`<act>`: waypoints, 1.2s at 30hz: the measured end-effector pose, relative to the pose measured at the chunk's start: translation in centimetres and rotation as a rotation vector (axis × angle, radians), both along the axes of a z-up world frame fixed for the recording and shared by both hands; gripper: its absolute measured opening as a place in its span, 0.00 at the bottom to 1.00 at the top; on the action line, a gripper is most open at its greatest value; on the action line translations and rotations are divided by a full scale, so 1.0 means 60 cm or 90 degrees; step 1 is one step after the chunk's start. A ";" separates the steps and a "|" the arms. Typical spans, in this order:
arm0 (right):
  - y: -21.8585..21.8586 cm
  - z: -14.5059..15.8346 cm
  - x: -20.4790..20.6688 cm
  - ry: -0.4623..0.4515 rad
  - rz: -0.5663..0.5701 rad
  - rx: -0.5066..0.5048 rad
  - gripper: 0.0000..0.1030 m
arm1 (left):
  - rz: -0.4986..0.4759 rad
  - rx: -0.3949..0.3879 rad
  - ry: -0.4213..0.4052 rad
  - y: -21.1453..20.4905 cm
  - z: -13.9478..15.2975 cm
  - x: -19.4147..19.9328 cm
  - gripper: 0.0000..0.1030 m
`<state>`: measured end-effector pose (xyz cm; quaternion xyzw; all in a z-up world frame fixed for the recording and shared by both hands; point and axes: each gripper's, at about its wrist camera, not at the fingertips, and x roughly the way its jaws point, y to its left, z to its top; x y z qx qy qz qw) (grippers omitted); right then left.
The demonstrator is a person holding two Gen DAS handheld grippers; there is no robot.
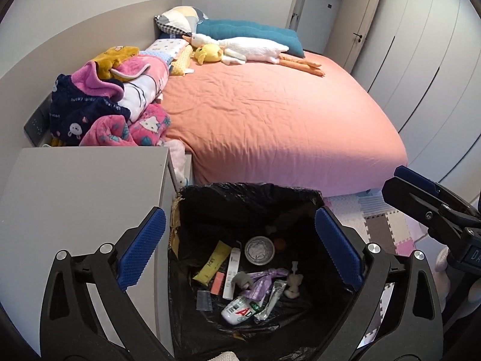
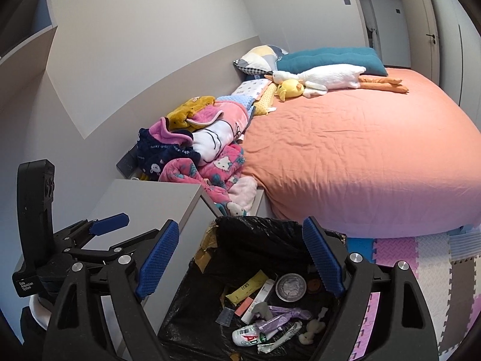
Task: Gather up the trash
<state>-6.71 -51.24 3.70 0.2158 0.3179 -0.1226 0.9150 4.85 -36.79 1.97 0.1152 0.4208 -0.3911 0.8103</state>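
Both grippers hang over the bin (image 1: 249,198), a box lined with a black bag that stands on the floor between the bedside cabinet (image 1: 75,186) at nine o'clock and the bed (image 1: 270,114) at twelve. Left gripper (image 1: 240,246) has its blue pads wide apart with nothing between them, tilted down into the bag mouth; the right gripper (image 2: 240,258) is spread the same way, also empty, and sits just beside the left one, at three o'clock of it. Trash already lies at the bottom of the bag: a yellow sachet (image 1: 212,261), a round foil lid (image 1: 259,249), a white bottle (image 1: 237,308), crumpled wrappers (image 1: 264,279). Judging by that, a drop has been made and more searching remains. One risk is the two grippers knocking together as they lift away, being so close. Another is a finger catching the loose bag rim (image 2: 258,225) and dragging it down or tipping the light bin, spilling what is collected.
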 end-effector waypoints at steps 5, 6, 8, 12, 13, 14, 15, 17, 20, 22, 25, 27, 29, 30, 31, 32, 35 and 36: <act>0.003 0.001 0.003 0.000 0.002 -0.002 0.82 | -0.003 -0.004 0.001 0.003 0.002 0.002 0.93; 0.004 0.001 0.004 0.001 0.002 -0.003 0.82 | -0.003 -0.005 0.001 0.004 0.002 0.002 0.93; 0.005 0.002 0.005 0.000 0.002 -0.002 0.82 | -0.003 -0.006 0.002 0.006 0.003 0.003 0.93; 0.007 0.002 0.007 -0.001 0.003 -0.003 0.82 | -0.003 -0.006 0.002 0.007 0.004 0.004 0.93; 0.008 0.003 0.007 -0.001 0.004 -0.004 0.82 | -0.003 -0.005 0.002 0.008 0.004 0.004 0.93; 0.008 0.004 0.007 -0.002 0.005 -0.005 0.82 | -0.003 -0.005 0.001 0.008 0.005 0.002 0.93; 0.009 0.004 0.008 -0.002 0.005 -0.004 0.82 | -0.003 -0.005 0.001 0.008 0.005 0.002 0.93; 0.010 0.005 0.008 -0.003 0.005 -0.004 0.82 | -0.002 -0.006 0.000 0.008 0.006 0.001 0.93; 0.010 0.006 0.009 -0.003 0.006 -0.005 0.82 | -0.001 -0.006 -0.001 0.009 0.007 0.000 0.93; 0.010 0.006 0.010 -0.003 0.006 -0.004 0.82 | -0.001 -0.006 -0.002 0.009 0.010 -0.001 0.93; 0.012 0.006 0.010 -0.003 0.007 -0.005 0.82 | 0.000 -0.006 -0.003 0.009 0.010 -0.001 0.93; 0.012 0.008 0.010 -0.004 0.008 -0.006 0.82 | 0.003 -0.009 -0.004 0.011 0.012 -0.001 0.93; 0.013 0.008 0.010 -0.004 0.009 -0.006 0.82 | 0.003 -0.010 -0.005 0.012 0.015 -0.001 0.93; 0.013 0.008 0.010 -0.004 0.008 -0.007 0.82 | 0.003 -0.010 -0.006 0.013 0.016 -0.002 0.93; 0.013 0.007 0.011 -0.004 0.008 -0.007 0.82 | 0.003 -0.010 -0.006 0.013 0.016 -0.002 0.93; 0.014 0.007 0.010 -0.004 0.008 -0.006 0.82 | 0.003 -0.010 -0.005 0.013 0.017 -0.002 0.93; 0.015 0.007 0.010 -0.003 0.008 -0.006 0.82 | 0.004 -0.009 -0.007 0.014 0.017 -0.002 0.93; 0.017 0.008 0.011 -0.003 0.009 -0.007 0.82 | 0.007 -0.009 -0.010 0.014 0.017 -0.002 0.93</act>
